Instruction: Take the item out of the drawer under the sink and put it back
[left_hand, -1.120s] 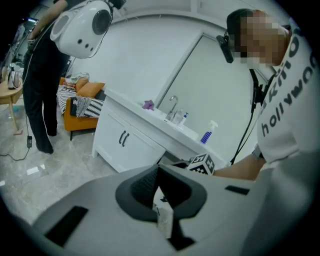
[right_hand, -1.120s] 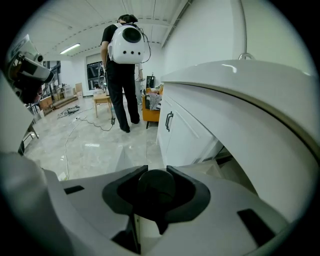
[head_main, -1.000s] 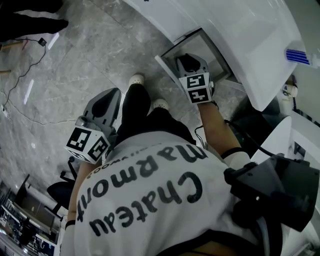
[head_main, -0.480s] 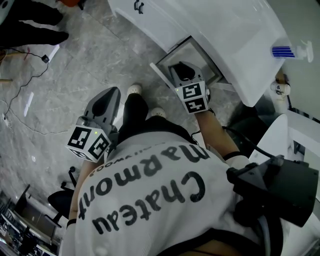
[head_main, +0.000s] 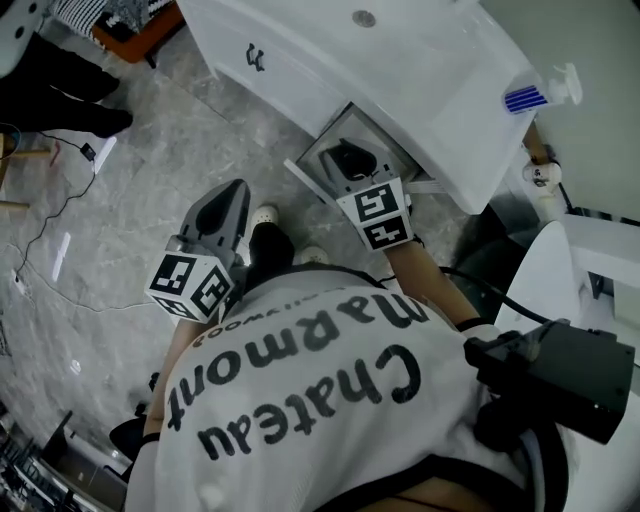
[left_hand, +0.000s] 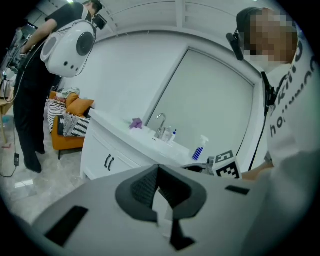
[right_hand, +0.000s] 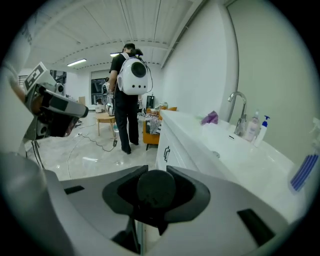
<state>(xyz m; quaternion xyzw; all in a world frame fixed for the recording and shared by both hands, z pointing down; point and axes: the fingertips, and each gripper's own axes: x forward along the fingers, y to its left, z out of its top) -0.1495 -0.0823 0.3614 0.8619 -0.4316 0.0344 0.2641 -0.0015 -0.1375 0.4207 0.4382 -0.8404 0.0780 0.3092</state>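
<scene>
right gripper (right_hand: 156, 175): fingers pinching a dark round item (right_hand: 156, 191) | item: held over the open drawer (head_main: 312, 178) under the sink (head_main: 420, 60) | left gripper (left_hand: 159, 172): fingers pressed together, empty, left of drawer

The long white table (head_main: 440, 90) carries a blue-striped clear spray bottle (head_main: 540, 94), a crumpled purple cloth (right_hand: 210, 118) and small pump bottles (right_hand: 257, 129) beside the chrome tap (right_hand: 239, 107).

Grey marble floor (head_main: 150, 130); white wall (left_hand: 130, 80) behind a white cabinet (left_hand: 100, 150); orange sofa (left_hand: 70, 142); strip lights (right_hand: 76, 62) overhead.
</scene>
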